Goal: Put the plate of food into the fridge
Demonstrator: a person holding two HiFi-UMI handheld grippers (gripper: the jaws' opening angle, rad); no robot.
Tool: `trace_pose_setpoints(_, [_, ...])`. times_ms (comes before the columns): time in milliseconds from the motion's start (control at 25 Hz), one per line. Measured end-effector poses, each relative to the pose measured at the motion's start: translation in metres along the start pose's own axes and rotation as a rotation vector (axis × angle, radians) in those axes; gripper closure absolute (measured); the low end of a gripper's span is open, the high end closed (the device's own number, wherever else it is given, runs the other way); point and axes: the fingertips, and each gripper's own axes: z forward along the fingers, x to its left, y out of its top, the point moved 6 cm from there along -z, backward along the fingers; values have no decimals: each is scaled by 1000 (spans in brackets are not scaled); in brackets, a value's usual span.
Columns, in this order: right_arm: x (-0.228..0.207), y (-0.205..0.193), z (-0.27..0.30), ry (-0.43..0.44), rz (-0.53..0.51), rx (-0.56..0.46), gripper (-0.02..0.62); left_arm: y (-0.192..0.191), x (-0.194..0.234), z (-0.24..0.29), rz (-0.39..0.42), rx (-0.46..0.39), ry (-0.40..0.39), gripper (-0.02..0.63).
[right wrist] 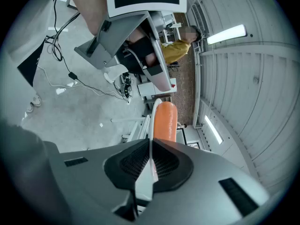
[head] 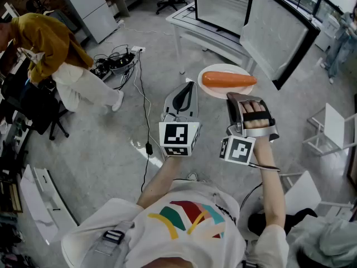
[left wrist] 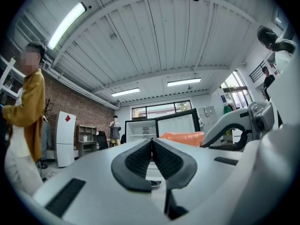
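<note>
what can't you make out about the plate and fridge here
Head view: fridge interior partly cut off by top edge.
Right gripper view: plate edge-on, clamped in right gripper; its top unseen.
Left gripper view: plate hidden by left gripper; only the carrot shows.

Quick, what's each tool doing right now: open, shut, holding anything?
Left tool: shut, nothing between its jaws.
Right tool: shut on the rim of the plate, which carries a long orange food item.
</note>
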Motion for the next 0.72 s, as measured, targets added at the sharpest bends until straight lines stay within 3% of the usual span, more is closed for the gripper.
trace_pose_setpoints(720, [0,7,4,-6,48,-30,577,-7,5,3,9,11,-18,598])
